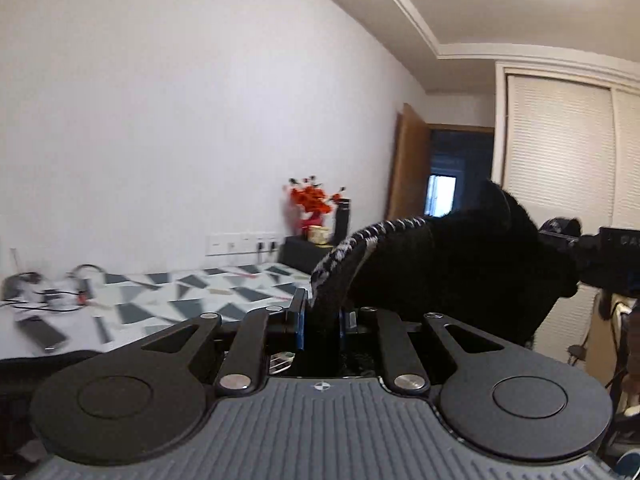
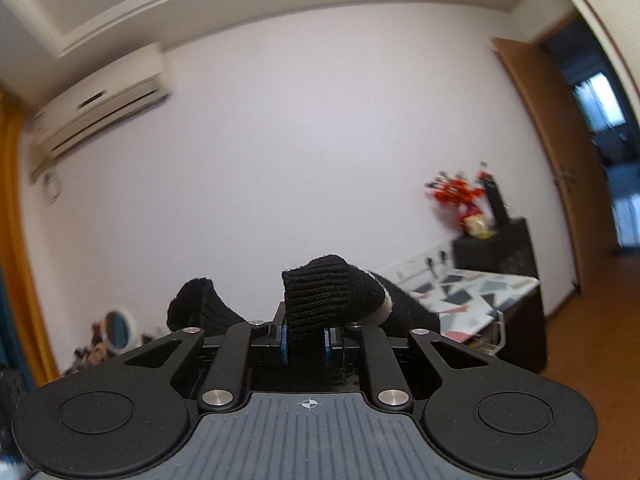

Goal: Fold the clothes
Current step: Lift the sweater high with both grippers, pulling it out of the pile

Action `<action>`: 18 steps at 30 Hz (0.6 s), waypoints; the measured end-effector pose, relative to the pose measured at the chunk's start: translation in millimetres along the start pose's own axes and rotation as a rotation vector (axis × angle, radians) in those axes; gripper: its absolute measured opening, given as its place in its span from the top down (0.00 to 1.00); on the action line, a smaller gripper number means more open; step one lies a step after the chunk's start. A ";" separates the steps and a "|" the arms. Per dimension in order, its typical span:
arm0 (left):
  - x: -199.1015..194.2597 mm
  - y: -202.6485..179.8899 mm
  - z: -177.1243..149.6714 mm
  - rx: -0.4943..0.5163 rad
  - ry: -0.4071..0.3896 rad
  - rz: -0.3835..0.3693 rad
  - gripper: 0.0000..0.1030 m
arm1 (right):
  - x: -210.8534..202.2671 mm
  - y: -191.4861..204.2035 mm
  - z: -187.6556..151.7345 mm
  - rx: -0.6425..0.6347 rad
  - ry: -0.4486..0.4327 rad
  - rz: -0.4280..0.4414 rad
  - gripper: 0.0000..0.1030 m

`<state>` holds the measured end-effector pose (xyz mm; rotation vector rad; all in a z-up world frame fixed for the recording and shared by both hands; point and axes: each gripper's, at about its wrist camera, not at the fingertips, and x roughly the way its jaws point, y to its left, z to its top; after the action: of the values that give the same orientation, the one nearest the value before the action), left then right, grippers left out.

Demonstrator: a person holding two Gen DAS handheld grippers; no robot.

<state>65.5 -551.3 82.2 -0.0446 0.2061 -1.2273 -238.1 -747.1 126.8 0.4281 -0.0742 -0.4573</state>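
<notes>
A black knitted garment point(image 1: 460, 264) with a black-and-white patterned ribbed band point(image 1: 344, 256) hangs in the air between my two grippers. My left gripper point(image 1: 322, 320) is shut on that band, its blue pads pressed against the cloth. In the same view, at the far right, the right gripper point(image 1: 576, 246) pinches the garment's other end. In the right wrist view my right gripper point(image 2: 306, 338) is shut on a black ribbed edge point(image 2: 324, 296) that folds over above the pads. More black knit point(image 2: 200, 306) bulges to the left of it.
A table with a grey-and-white geometric cloth point(image 1: 192, 292) lies below and ahead, with a phone point(image 1: 42, 334) and cables at its left end. A black box point(image 2: 496, 248) with red flowers point(image 1: 310, 202) and a dark bottle point(image 1: 342, 220) stands beyond. A brown door point(image 2: 552, 152) stands at the right.
</notes>
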 end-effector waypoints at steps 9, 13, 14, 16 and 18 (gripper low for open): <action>150.2 10.3 -5.9 -0.089 0.039 -0.130 0.87 | 59.0 -79.1 43.0 -0.010 -0.035 -0.079 0.87; 227.1 31.2 -2.7 -0.111 0.031 -0.207 0.88 | 105.5 -97.5 64.9 -0.030 -0.068 -0.122 0.87; 246.2 40.1 1.9 -0.120 0.021 -0.221 0.88 | 120.9 -101.6 70.5 -0.032 -0.078 -0.127 0.87; 282.6 58.3 14.1 -0.135 0.001 -0.240 0.88 | 152.8 -105.2 82.5 -0.044 -0.093 -0.134 0.87; 316.3 79.4 32.4 -0.124 -0.033 -0.238 0.88 | 193.6 -106.8 96.3 -0.067 -0.098 -0.138 0.87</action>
<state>246.6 -823.6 60.4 -0.2020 0.2533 -1.4484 -124.4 -956.3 164.9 0.3461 -0.1246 -0.6153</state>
